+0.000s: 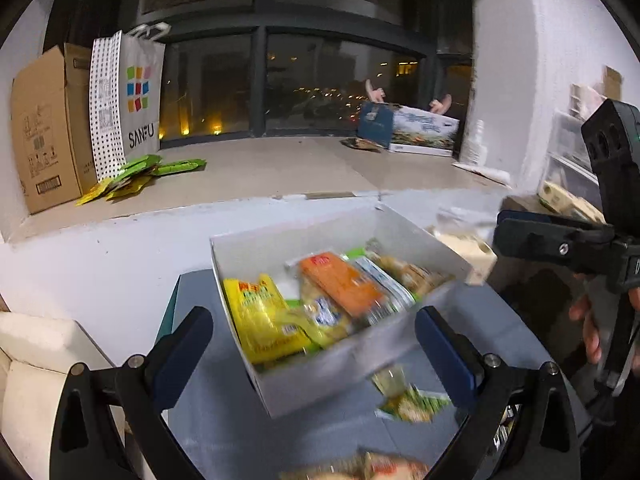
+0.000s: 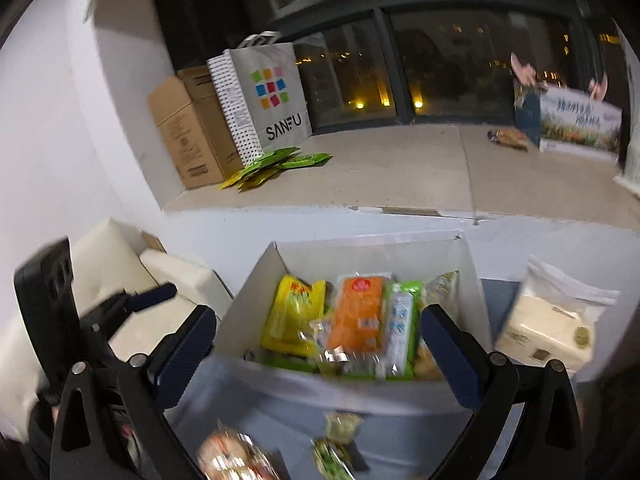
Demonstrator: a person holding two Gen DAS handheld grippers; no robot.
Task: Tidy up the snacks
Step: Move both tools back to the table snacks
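Nearest the cameras, blurred packets [image 2: 230, 460] on the grey table [image 1: 224, 420] are cut off by the frame edge, their labels unreadable. The left gripper [image 1: 314, 344] and right gripper [image 2: 320, 344] both stand spread wide, holding nothing, angled down toward the white box [image 1: 320, 380]. The box holds the snacks [image 2: 356, 324]: yellow, orange and green packs, smeared by blur. Beyond it, a SANFU bag [image 2: 276, 100] stands on the window ledge [image 1: 260, 172].

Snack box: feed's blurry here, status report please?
Left claw open, empty. Right claw open, empty. White snack box holds packets; loose snack packets on table before it. Nothing blocking.
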